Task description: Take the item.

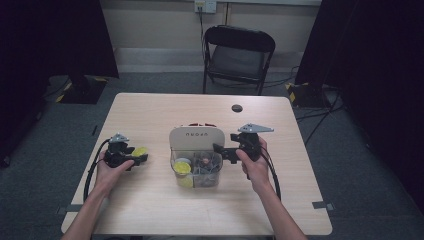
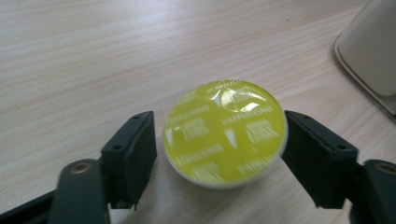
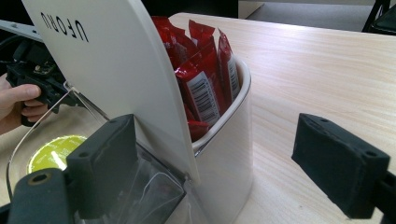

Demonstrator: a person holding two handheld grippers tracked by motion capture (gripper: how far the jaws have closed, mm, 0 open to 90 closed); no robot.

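Left claw [image 2: 219, 154]: jaws spread either side of a yellow coffee pod [image 2: 225, 133] lying flat on the surface [image 2: 84, 60], apparently ready to pinch it.
Right claw [image 3: 229, 161]: open, empty, straddling the organiser box [image 3: 219, 154], likely steadying it.
Right gripper view: red sachets [image 3: 201, 79] behind its raised lid [image 3: 116, 65].
High view: another yellow pod [image 1: 182, 167] inside.

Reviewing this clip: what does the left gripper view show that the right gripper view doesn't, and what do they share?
Left gripper view: a yellow coffee capsule lying between the open jaws of the left gripper, its printed foil lid readable as Cappuccino.

Right gripper view: red sachets standing in the white compartment of the organizer, its raised white lid lettered UFORU, a clear compartment holding another yellow capsule, and the open right gripper beside the organizer.

Both: the light wooden table and part of the white organizer.
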